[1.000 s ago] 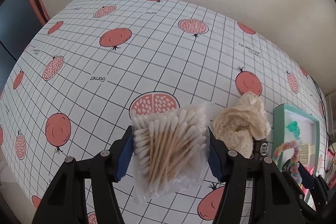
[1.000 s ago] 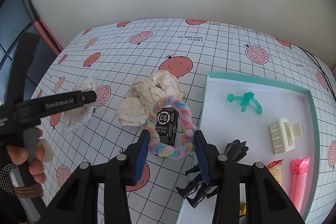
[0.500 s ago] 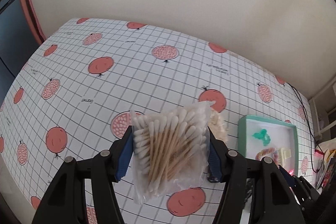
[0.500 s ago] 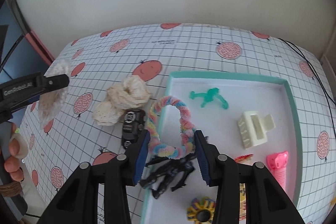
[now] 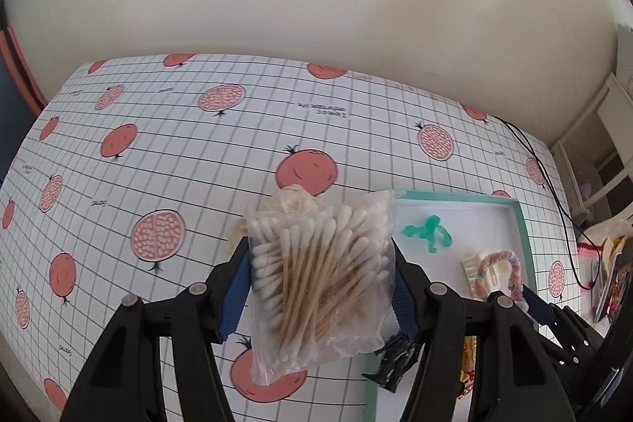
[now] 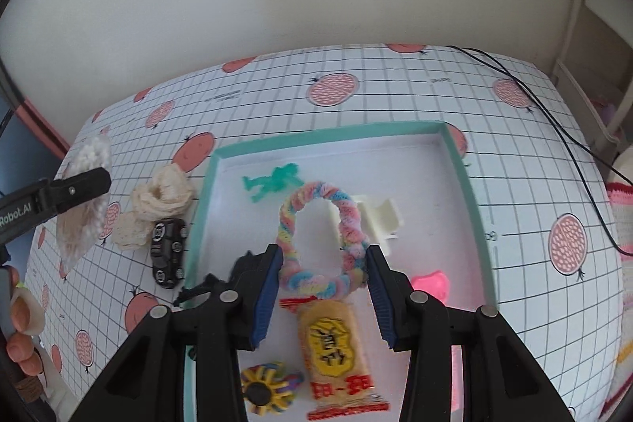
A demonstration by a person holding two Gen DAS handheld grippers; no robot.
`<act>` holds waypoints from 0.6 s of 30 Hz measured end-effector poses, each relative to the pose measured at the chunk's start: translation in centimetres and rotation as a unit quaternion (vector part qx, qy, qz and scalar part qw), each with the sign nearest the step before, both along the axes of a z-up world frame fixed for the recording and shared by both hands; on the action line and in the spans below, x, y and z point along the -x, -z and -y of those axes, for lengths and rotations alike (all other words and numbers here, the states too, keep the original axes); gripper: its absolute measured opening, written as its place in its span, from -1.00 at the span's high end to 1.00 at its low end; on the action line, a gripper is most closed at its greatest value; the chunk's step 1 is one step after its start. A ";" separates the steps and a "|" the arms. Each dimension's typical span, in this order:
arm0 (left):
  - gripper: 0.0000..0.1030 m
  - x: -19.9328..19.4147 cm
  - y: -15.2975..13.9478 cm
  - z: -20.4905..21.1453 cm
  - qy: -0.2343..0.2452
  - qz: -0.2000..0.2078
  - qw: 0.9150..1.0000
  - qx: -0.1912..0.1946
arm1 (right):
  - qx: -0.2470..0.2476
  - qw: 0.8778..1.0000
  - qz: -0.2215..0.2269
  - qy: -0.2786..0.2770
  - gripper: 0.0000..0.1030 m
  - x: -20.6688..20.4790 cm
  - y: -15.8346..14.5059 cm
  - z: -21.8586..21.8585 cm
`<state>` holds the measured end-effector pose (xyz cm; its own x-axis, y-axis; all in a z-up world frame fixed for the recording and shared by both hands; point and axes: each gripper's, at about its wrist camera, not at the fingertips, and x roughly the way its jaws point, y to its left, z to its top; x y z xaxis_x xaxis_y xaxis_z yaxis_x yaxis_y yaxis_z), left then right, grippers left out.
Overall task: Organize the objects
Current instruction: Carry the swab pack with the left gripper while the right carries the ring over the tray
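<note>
My left gripper (image 5: 318,287) is shut on a clear bag of cotton swabs (image 5: 320,279), held above the tablecloth left of the teal tray (image 5: 521,224). My right gripper (image 6: 322,283) is shut on a pastel rainbow fuzzy hair ring (image 6: 320,236), held over the tray (image 6: 459,161). In the tray lie a green toy figure (image 6: 273,180), a cream hair claw (image 6: 379,216), a pink comb (image 6: 431,283), a yellow snack packet (image 6: 336,347), a yellow sunflower hair tie (image 6: 265,388) and a black toy figure (image 6: 221,283). The left gripper with the bag (image 6: 83,208) shows at the left of the right wrist view.
A cream lace scrunchie (image 6: 160,200) and a black toy car (image 6: 168,252) lie on the pomegranate tablecloth (image 5: 158,153) left of the tray. A black cable (image 6: 554,121) runs across the table's right side. A wall stands behind the table.
My right gripper carried the hair ring rightward from above the toy car to over the tray. My left gripper rose and moved right with the swab bag, toward the tray.
</note>
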<state>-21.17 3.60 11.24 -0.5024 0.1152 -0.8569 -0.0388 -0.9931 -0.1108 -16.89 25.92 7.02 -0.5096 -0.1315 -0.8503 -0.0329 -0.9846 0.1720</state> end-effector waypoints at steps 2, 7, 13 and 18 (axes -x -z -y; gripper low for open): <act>-0.24 0.0 0.1 -0.7 0.005 -0.002 1.000 -0.002 | 0.002 1.000 -0.003 0.013 0.11 0.0 0.0 -1.0; -0.24 0.2 1.0 -2.5 0.019 -0.005 1.000 -0.020 | 0.002 0.999 -0.007 0.051 0.12 0.0 0.3 -3.5; -0.24 0.6 2.6 -4.4 0.040 0.001 0.998 -0.044 | 0.006 0.996 0.002 0.091 0.12 0.1 1.3 -5.8; -0.24 0.7 3.6 -5.9 0.056 0.000 0.997 -0.049 | 0.002 0.995 0.014 0.103 0.11 0.4 2.2 -6.7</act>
